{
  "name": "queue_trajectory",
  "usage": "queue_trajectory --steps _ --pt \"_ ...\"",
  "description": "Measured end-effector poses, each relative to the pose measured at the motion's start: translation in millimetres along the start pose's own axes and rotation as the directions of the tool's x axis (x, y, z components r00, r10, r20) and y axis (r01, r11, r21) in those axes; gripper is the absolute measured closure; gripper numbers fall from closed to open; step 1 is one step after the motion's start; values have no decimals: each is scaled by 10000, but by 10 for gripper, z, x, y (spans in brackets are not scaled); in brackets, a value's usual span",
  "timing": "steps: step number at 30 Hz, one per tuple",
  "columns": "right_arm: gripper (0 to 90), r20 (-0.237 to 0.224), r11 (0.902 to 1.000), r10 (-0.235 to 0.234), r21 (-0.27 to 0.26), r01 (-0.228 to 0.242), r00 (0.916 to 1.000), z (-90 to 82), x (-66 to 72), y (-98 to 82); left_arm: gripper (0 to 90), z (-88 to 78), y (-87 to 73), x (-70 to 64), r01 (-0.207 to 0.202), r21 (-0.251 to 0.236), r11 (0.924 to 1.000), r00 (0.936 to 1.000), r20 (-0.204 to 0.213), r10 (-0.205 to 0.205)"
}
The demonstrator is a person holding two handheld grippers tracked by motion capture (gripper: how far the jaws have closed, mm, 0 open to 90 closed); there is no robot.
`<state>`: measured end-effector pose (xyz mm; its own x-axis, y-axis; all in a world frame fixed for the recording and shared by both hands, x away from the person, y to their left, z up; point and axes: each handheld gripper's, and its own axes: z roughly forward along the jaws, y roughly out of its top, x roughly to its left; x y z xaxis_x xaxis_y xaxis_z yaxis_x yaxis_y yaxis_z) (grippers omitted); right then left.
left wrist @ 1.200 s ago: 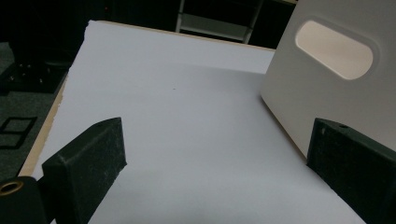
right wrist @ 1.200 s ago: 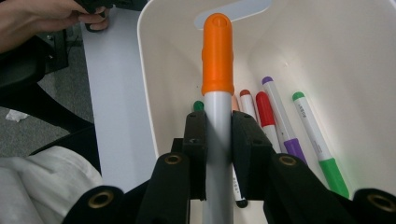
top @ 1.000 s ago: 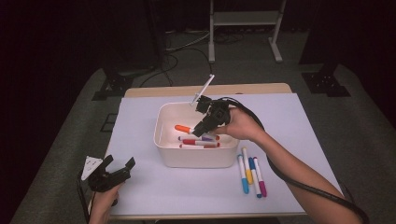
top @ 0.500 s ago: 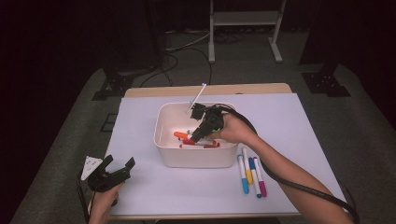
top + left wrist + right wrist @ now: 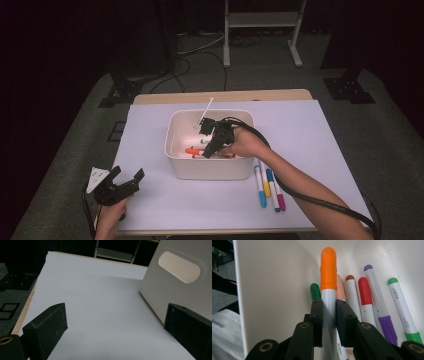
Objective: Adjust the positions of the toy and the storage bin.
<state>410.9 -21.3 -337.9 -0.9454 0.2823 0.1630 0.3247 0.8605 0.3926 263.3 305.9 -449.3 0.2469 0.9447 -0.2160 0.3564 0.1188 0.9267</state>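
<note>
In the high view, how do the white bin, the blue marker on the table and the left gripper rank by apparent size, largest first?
1. white bin
2. left gripper, though it sits nearer the camera
3. blue marker

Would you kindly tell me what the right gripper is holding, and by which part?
An orange-capped marker, clamped on its white barrel just below the cap.

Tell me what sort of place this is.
Probably a lab or studio set up for recording: a table under a white sheet, dark surroundings, cables on the grey carpet, and a metal stand behind.
</note>
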Motion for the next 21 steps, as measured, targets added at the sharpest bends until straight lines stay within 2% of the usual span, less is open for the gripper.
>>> queue_trajectory --steps 15,21 --pt "752 -79 9989 15 477 -11 10000 140 -4 1 32 0 1 4 -2 -8 10000 10000 -5 2" --pt "709 18 9985 64 537 -65 10000 158 -10 2 32 -6 4 9 5 -14 10000 10000 -16 -5"
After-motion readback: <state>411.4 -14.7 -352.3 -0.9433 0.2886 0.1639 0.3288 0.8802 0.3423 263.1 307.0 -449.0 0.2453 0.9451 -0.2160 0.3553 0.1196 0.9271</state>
